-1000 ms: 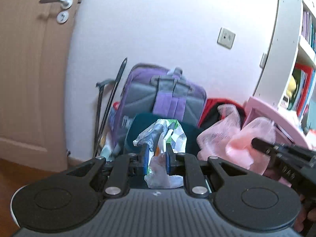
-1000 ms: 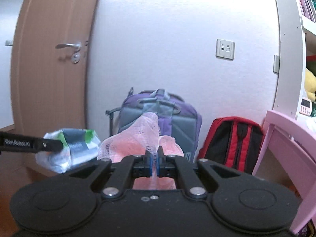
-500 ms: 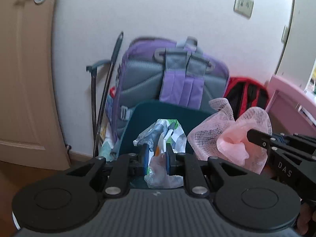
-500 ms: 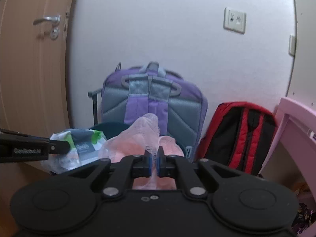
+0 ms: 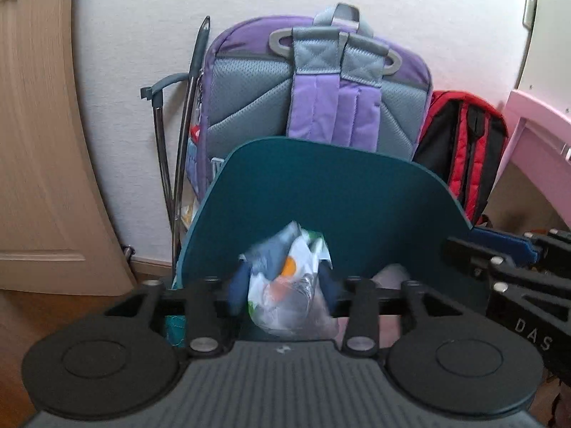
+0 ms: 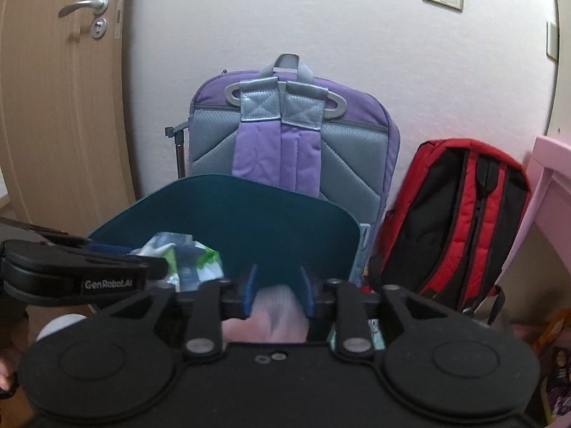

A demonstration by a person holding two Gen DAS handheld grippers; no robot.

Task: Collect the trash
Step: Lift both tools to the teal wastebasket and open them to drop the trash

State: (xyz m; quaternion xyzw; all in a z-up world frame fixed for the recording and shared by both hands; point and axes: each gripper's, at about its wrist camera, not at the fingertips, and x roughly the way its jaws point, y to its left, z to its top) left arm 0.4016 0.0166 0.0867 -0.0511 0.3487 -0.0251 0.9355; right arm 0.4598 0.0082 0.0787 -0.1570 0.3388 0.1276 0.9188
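Note:
A teal bin with its lid [image 5: 321,196] raised stands in front of the backpacks. My left gripper [image 5: 282,283] hangs over the bin mouth, and its jaws are opening. A crumpled white, green and orange plastic wrapper [image 5: 291,296] sits blurred between them, coming loose from the pads. My right gripper [image 6: 278,285] is beside it over the same bin [image 6: 232,221], its jaws also opening. The pink foam net [image 6: 276,312] is a blur just below its fingers, no longer pinched. The right wrist view shows the left gripper [image 6: 107,267] and the wrapper [image 6: 185,256] at the left.
A purple and grey backpack [image 5: 314,107] leans on the white wall behind the bin, with a red and black backpack [image 6: 456,221] to its right. Metal poles [image 5: 178,164] stand to the left, beside a wooden door [image 6: 60,107]. Pink furniture [image 5: 535,149] stands on the right.
Both grippers moved forward and down over the teal bin. Both jaws spread from shut. The wrapper and the pink net have slipped lower and blurred.

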